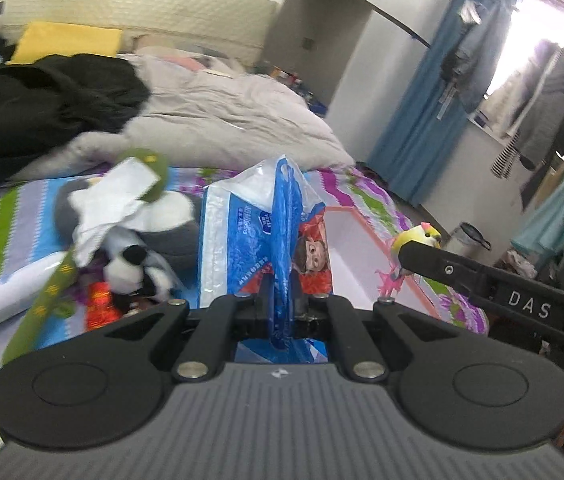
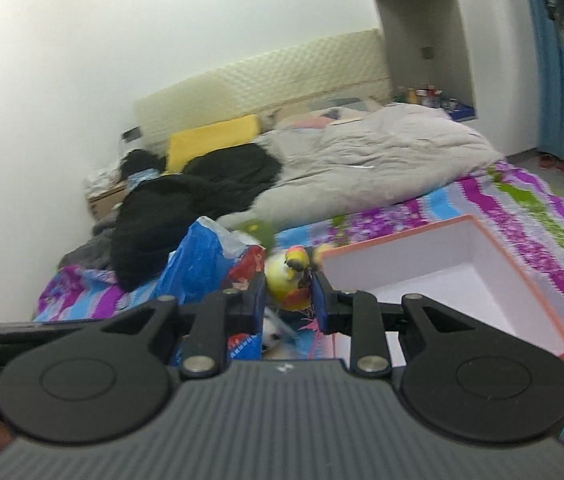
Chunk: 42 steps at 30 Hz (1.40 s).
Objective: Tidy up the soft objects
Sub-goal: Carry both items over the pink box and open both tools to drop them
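My left gripper (image 1: 282, 292) is shut on a blue and white plastic tissue pack (image 1: 250, 232), held above the striped bedspread; it also shows in the right wrist view (image 2: 198, 268). My right gripper (image 2: 287, 300) is shut on a yellow toy bird (image 2: 289, 280) with pink feet, also seen in the left wrist view (image 1: 417, 238), beside the orange-rimmed white box (image 2: 461, 272). The box sits just right of the tissue pack in the left wrist view (image 1: 361, 248). A panda plush (image 1: 134, 268) lies left of the pack among other soft items.
A grey plush (image 1: 170, 220), crumpled white paper (image 1: 110, 200), a green strap (image 1: 50, 288) and a white roll (image 1: 14, 288) lie on the bedspread. A black garment (image 1: 42, 108), grey duvet (image 1: 234, 120) and yellow pillow (image 1: 66, 42) lie farther back. Blue curtains (image 1: 421, 120) hang to the right.
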Tool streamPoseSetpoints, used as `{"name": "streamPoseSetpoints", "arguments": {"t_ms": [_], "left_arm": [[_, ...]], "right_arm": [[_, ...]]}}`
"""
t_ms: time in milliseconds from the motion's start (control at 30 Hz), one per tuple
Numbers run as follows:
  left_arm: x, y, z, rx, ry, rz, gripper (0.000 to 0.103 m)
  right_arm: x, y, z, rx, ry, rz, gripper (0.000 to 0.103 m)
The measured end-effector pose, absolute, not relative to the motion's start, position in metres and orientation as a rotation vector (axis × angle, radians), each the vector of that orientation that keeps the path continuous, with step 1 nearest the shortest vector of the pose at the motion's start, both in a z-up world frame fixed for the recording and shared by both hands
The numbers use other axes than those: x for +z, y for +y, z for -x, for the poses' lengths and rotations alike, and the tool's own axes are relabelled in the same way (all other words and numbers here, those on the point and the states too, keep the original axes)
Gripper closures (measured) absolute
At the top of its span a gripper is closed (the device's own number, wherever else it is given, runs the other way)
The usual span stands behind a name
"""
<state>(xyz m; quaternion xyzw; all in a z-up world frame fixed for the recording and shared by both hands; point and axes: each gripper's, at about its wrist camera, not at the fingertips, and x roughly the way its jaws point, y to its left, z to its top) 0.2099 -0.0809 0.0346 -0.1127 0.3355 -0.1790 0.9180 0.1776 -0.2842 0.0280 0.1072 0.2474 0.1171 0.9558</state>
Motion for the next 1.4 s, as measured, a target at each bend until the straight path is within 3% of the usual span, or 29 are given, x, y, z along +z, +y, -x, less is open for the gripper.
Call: {"name": "streamPoseSetpoints", "arguments": {"t_ms": [233,633,900,1133,1167,1200,1267,1400], "left_arm": [[0.006,-0.135,-0.264,-0.45,0.77,0.201,0.096],[-0.095,-0.21,-0.372,-0.487,0.994,0.17,0.096],[-0.145,-0.229,-0.407,-0.482,1.083,0.156,0.096],[-0.157,-0.237,-0.411,-0.499,1.105,0.14,0.095],[-0.156,-0.237,-0.411,-0.492,1.105,0.135,0.088],[-0.156,-0.237,-0.412,-0.484,1.113,0.13,0.074],[-0.152,-0.233,-0.411,-0.473,1.102,0.143,0.056],[-0.135,-0.223,-0.402,-0.466,1.061,0.136,0.055]], "right_arm": [[0.004,-0.328,-0.207,0.133,0.58,-0.229,0.075],[-0.087,-0.373,-0.288,0.053,0.823,-0.27,0.076],[-0.139,-0.391,-0.317,0.01,0.959,-0.308,0.076],[-0.158,-0.394,-0.327,-0.016,1.02,-0.326,0.074],[-0.158,-0.395,-0.327,-0.02,1.024,-0.329,0.071],[-0.158,-0.396,-0.328,-0.022,1.027,-0.337,0.065],[-0.157,-0.396,-0.326,-0.027,1.025,-0.347,0.061],[-0.146,-0.394,-0.32,-0.025,0.999,-0.343,0.061]]}}
